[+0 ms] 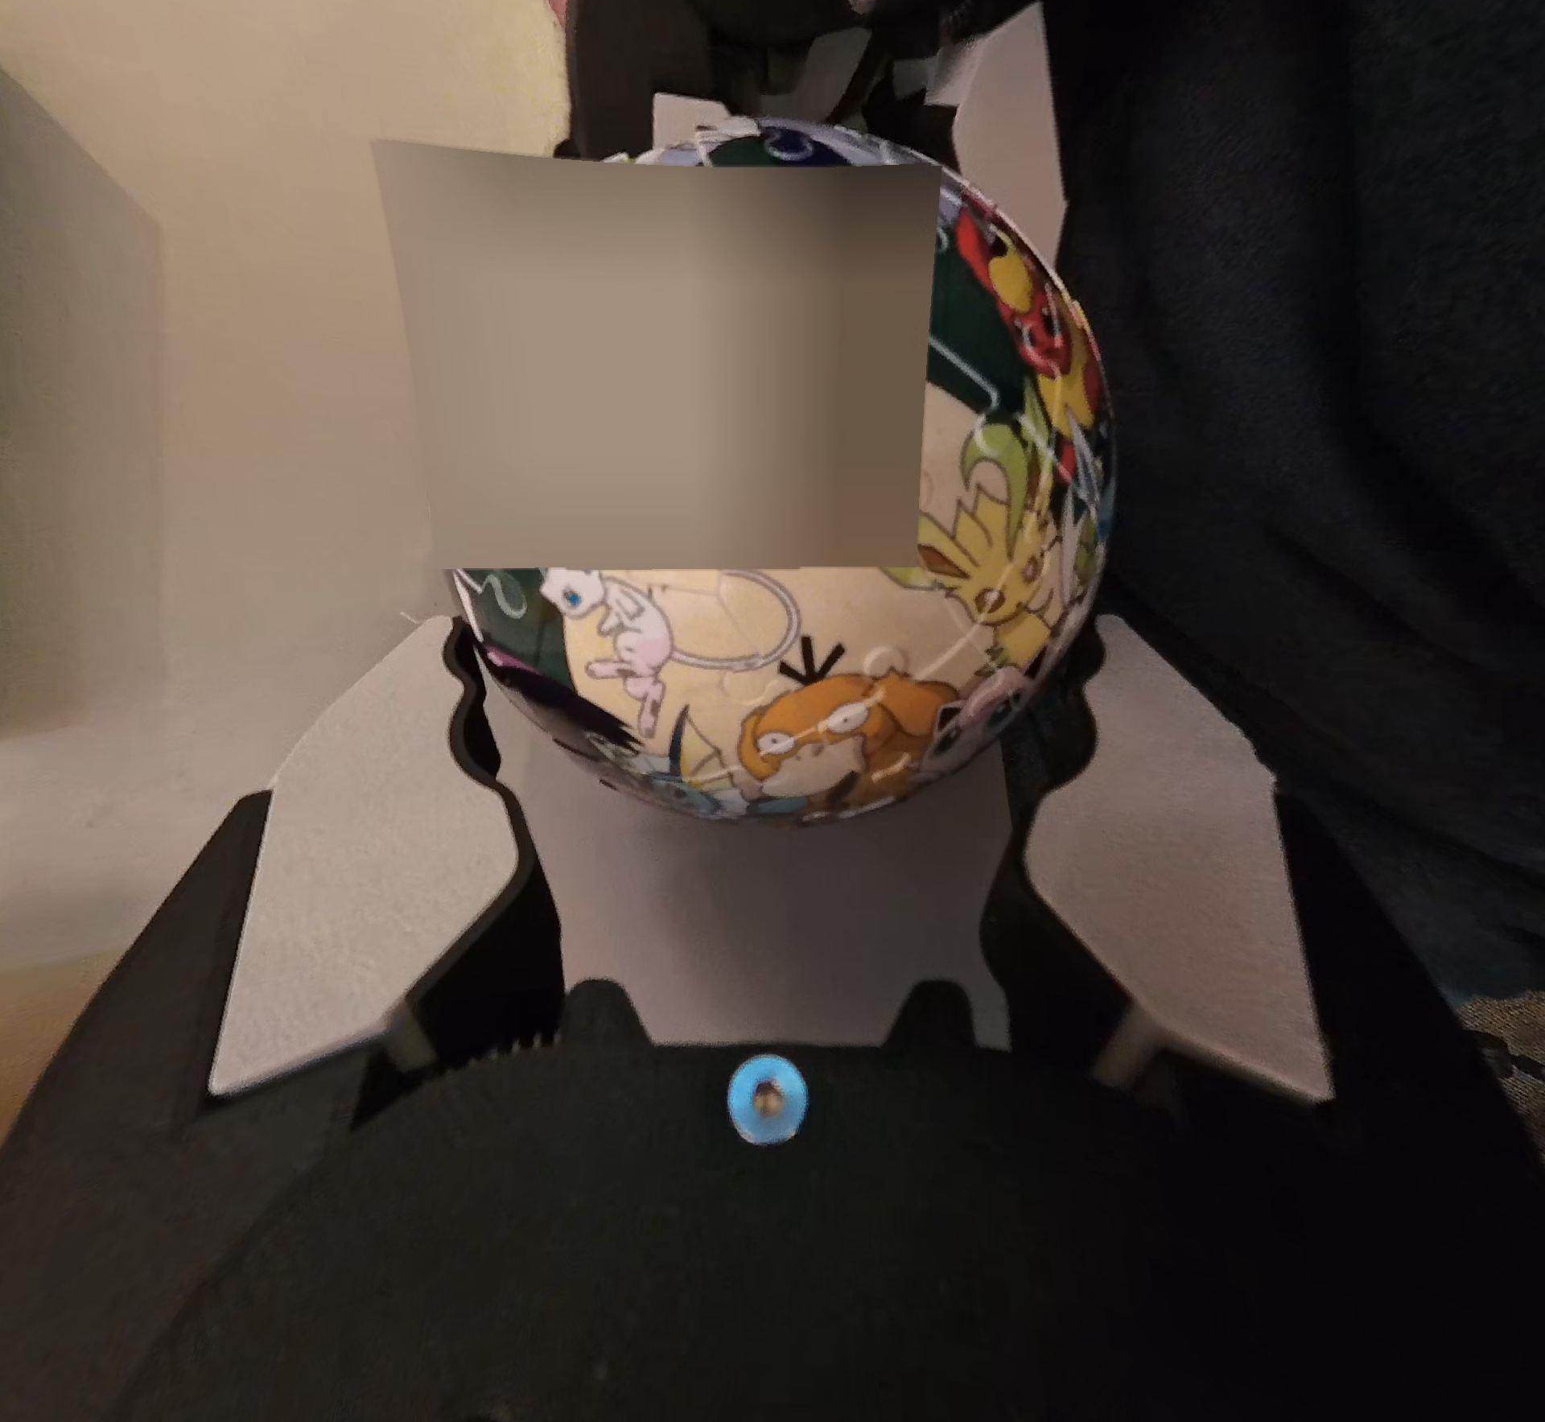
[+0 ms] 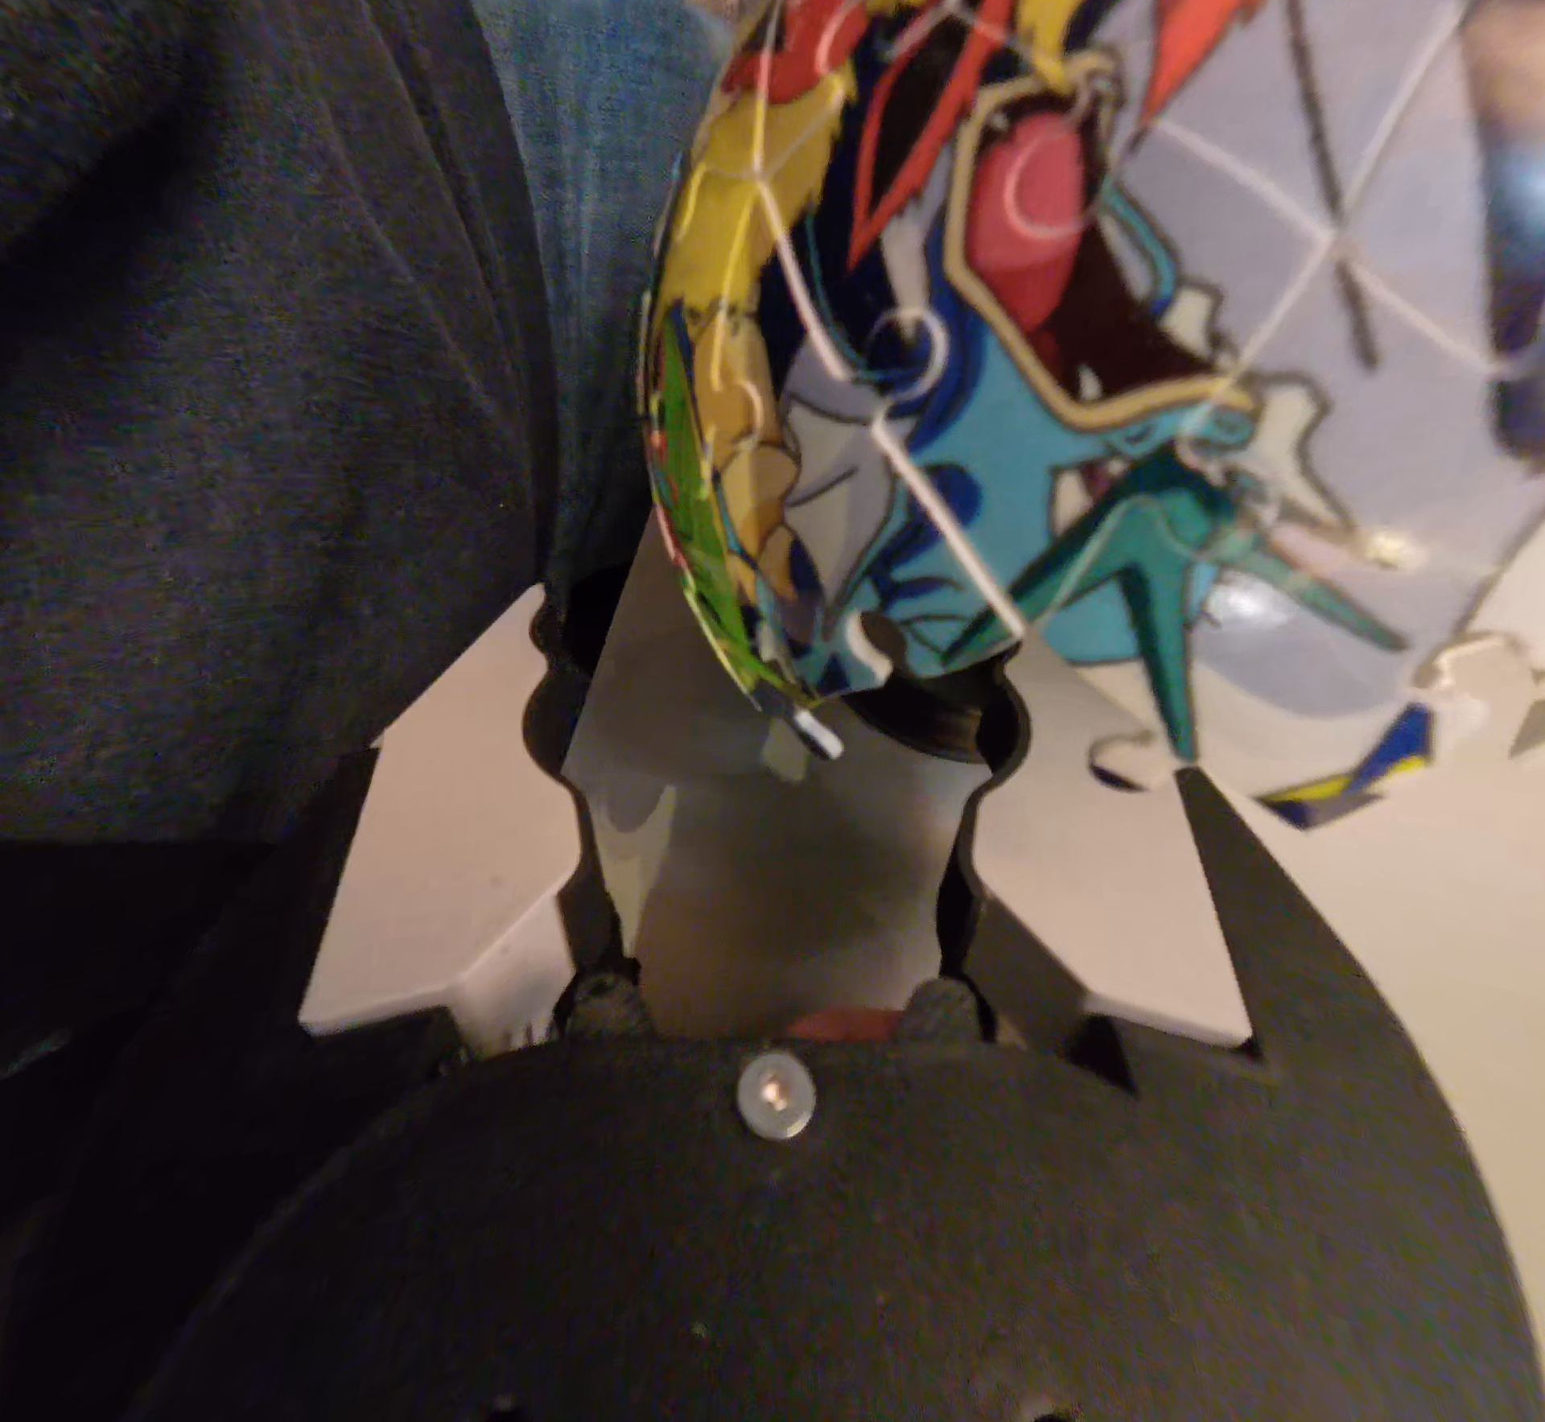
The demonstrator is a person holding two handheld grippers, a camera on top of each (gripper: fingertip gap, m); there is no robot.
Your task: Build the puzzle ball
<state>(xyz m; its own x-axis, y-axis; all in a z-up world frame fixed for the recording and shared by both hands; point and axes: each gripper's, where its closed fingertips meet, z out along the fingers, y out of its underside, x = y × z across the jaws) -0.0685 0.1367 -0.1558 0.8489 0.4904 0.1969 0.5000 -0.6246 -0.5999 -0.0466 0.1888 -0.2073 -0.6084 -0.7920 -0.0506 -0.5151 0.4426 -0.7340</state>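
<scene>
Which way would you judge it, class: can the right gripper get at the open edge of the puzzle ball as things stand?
Probably yes. In the right wrist view the puzzle ball fills the space just ahead of the right gripper, and the ball's jagged open edge already lies between the parted fingers, with nothing in between.

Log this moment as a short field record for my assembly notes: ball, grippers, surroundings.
ball: printed puzzle ball, mostly assembled, held off the ground
ball edge: open jagged rim with unfilled tabs in the right wrist view
left gripper: fingers on either side of the ball, clamped on its lower part
right gripper: at the ball's open edge; grip on it unclear
behind: dark clothing; pale wall
hidden: ball's middle is under a blur patch
</scene>
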